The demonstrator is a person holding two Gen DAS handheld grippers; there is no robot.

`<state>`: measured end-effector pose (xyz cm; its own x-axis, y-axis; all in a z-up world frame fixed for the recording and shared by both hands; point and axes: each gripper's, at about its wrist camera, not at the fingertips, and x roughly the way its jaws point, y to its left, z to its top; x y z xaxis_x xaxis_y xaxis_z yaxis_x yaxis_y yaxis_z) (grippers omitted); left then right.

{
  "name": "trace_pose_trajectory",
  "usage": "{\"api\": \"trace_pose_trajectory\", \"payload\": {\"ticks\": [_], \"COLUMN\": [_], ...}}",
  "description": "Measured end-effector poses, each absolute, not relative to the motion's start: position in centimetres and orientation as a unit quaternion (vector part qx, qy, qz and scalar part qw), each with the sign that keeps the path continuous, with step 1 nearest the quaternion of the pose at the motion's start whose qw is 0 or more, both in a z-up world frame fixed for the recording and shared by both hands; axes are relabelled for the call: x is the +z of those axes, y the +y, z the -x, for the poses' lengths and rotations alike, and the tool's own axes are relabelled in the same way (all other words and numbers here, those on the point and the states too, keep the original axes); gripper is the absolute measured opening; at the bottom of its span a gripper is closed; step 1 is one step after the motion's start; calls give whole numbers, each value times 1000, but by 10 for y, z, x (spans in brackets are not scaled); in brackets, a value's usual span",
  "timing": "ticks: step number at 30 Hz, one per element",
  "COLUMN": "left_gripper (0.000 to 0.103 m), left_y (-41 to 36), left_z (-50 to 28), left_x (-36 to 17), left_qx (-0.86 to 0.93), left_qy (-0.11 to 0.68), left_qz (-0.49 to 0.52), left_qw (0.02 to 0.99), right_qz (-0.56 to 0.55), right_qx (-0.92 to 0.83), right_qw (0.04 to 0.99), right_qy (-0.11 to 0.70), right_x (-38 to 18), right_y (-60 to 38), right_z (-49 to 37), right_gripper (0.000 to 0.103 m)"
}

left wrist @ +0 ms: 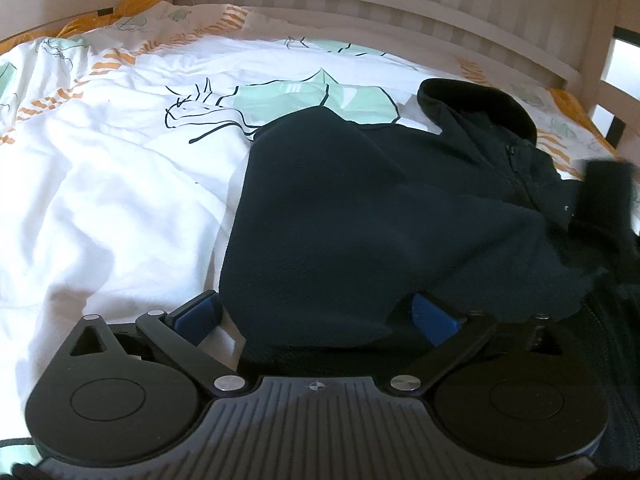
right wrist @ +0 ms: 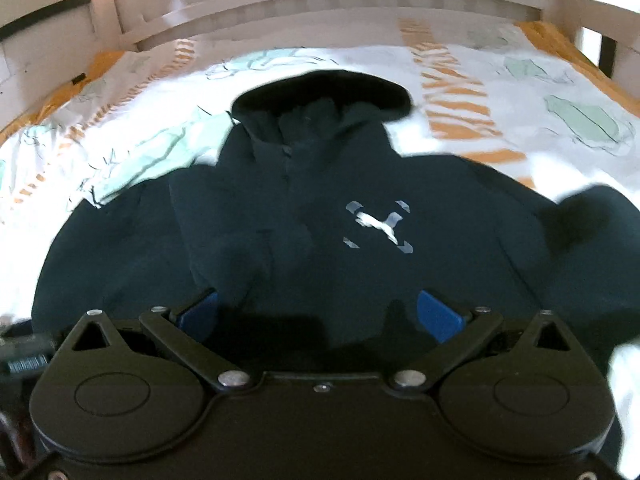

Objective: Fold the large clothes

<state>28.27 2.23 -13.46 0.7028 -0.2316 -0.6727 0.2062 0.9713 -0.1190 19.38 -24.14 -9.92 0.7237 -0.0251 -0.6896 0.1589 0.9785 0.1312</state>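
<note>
A dark navy hooded zip jacket lies on the bed, hood toward the headboard. In the left wrist view its left side is folded over the body. My left gripper is open, blue pads wide apart, with jacket fabric lying between them. In the right wrist view the jacket lies front up with a white chest logo and the hood at the far end. My right gripper is open just above the jacket's lower part, nothing pinched.
The bed is covered by a white duvet with green and orange prints. A pale wooden slatted headboard runs along the far side, and a bed rail post stands at the right. A blurred dark object shows at the right edge.
</note>
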Motion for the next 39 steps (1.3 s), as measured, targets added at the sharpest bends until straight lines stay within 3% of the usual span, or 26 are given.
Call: {"api": "trace_pose_trajectory", "payload": {"ticks": [8,16,17,19,23,24,26,32,36,39], "left_gripper": [103,103,103,103,103,103,103,103,103,103], "left_y": [22,27,29,34,37,37,32,9,8,16], "left_z": [-282,-279,-278,-273,-264,-263,-261,-273,-284,-286], "left_x": [-134,-129,-127,-121,-108,-104,-95,-96,-129,-129], "left_qx": [-118,-122,-121,-115,-116,-119,-128,-136,-122,-127], "left_qy": [366,359,355,344,325,320,309,324,382,378], "left_qz": [15,29,35,46,49,46,33,-1,2,27], "left_qw": [923,925,926,931,937,939,942,936,916,917], "right_qz": [-180,-214,-218,-229,-234,-220,-200,-183,-178,-159], "right_qx": [-108,-37,-29,-17,-11,-12,-4,-39,-61,-65], "right_qw": [908,913,912,910,911,915,923,933,916,924], "right_qy": [363,346,345,346,339,337,328,306,355,340], "right_x": [-107,-106,-107,-108,-107,-104,-96,-85,-110,-121], "right_y": [-289,-288,-286,-284,-279,-277,-275,-284,-287,-285], "right_z": [-163,-162,-165,-168,-176,-178,-179,-176,-181,-171], "right_gripper": [102,101,99,79,51,39,34,34,55,58]}}
